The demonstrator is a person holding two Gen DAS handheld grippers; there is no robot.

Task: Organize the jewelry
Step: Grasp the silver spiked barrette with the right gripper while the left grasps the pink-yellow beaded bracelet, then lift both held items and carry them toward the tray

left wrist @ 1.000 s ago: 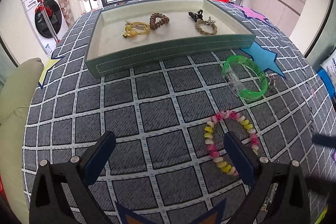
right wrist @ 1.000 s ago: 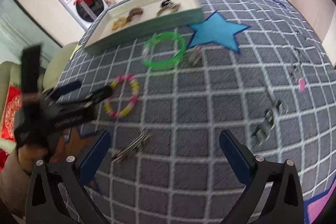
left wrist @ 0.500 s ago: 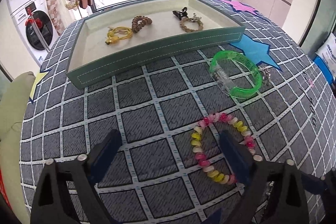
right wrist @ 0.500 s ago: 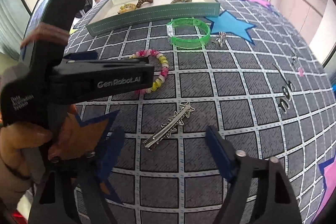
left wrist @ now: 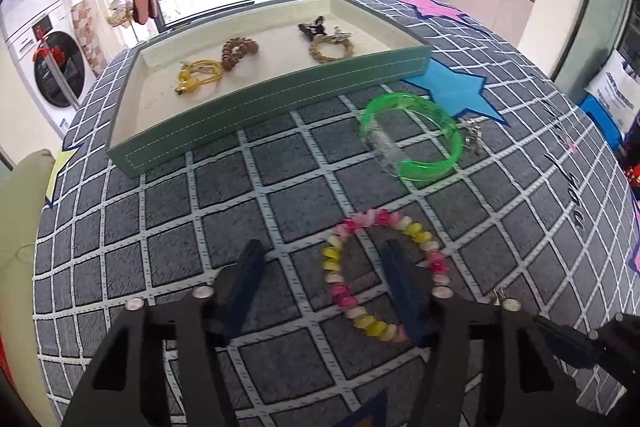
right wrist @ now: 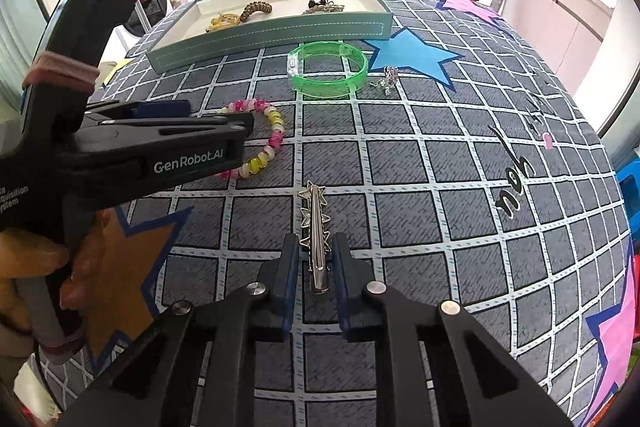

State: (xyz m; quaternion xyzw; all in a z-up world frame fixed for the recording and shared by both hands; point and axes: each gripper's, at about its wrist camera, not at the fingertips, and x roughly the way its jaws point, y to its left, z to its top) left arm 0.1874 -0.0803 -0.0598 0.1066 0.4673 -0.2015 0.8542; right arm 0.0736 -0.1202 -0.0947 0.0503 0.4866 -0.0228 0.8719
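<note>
Green bangle (right wrist: 327, 68) beyond, right gripper (right wrist: 314, 259) straddling hairclip (right wrist: 316, 227) (unclenched), left gripper (left wrist: 324, 267) parted over beads (left wrist: 384, 267).

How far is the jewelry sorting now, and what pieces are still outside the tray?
Done: four pieces lie in the tray, among them a yellow bracelet and a brown one.
In hand: the right gripper straddles the silver hair clip, nearly shut; the left gripper is open around one side of the beaded bracelet.
Left: the green bangle and a small silver piece beside it.
</note>
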